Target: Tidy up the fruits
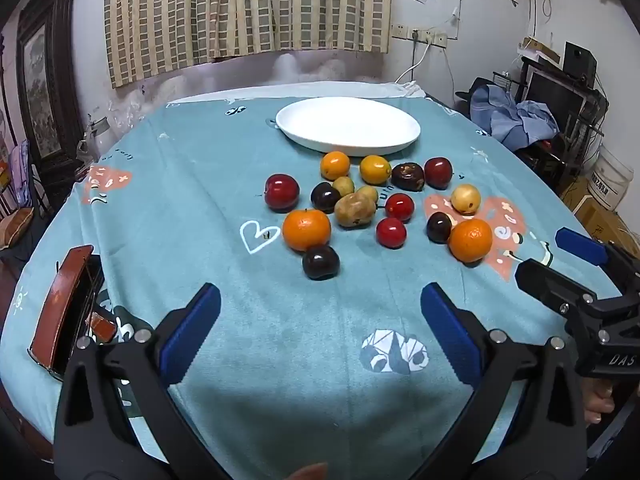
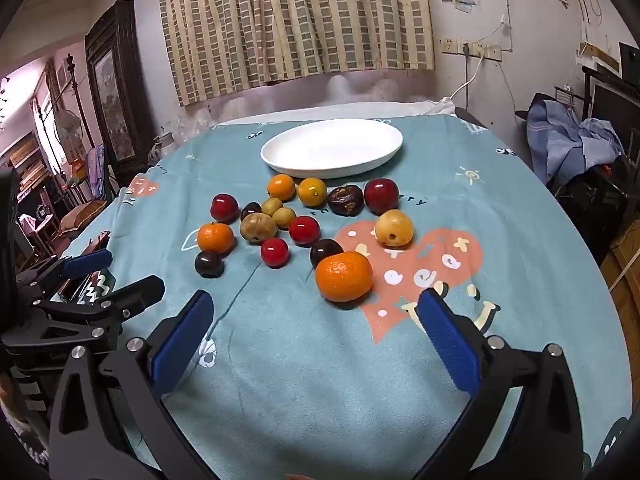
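Observation:
Several fruits lie loose on a teal tablecloth [image 1: 280,340] in front of an empty white oval plate [image 1: 348,126], which also shows in the right wrist view [image 2: 332,148]. Among them are an orange [image 1: 307,229], a dark plum [image 1: 320,262], a second orange [image 1: 470,239] [image 2: 344,276], red fruits [image 1: 391,232] and a brownish pear [image 1: 355,209]. My left gripper [image 1: 320,308] is open and empty, just short of the dark plum. My right gripper [image 2: 314,312] is open and empty, just short of the near orange; it also shows in the left wrist view [image 1: 560,256].
A red-brown chair back [image 1: 60,300] stands at the table's left edge. A patterned curtain [image 1: 248,12] hangs behind the table. Clothes and a shelf with a monitor [image 1: 556,96] stand at the right. The left gripper shows at the left of the right wrist view [image 2: 112,272].

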The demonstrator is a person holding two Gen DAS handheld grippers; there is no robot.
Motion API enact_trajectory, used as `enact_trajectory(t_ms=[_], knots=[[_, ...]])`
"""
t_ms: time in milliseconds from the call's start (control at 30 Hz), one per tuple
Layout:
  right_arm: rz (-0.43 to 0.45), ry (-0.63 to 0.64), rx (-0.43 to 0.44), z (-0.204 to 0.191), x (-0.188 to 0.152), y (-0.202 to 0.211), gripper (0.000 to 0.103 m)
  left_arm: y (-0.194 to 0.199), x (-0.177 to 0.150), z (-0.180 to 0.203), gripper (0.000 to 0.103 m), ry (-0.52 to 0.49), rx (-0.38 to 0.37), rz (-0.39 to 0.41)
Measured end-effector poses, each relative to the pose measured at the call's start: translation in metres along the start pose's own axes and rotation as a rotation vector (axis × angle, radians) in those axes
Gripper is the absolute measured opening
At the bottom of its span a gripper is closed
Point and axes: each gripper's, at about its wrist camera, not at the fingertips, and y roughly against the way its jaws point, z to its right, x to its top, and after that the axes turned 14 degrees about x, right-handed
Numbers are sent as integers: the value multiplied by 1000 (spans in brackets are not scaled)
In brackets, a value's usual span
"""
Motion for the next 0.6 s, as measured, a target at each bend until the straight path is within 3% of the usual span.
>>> enact_trajectory(t_ms=[600], knots=[[0, -39, -3, 11, -2, -6, 102, -14, -5, -2, 101, 10, 23, -26]])
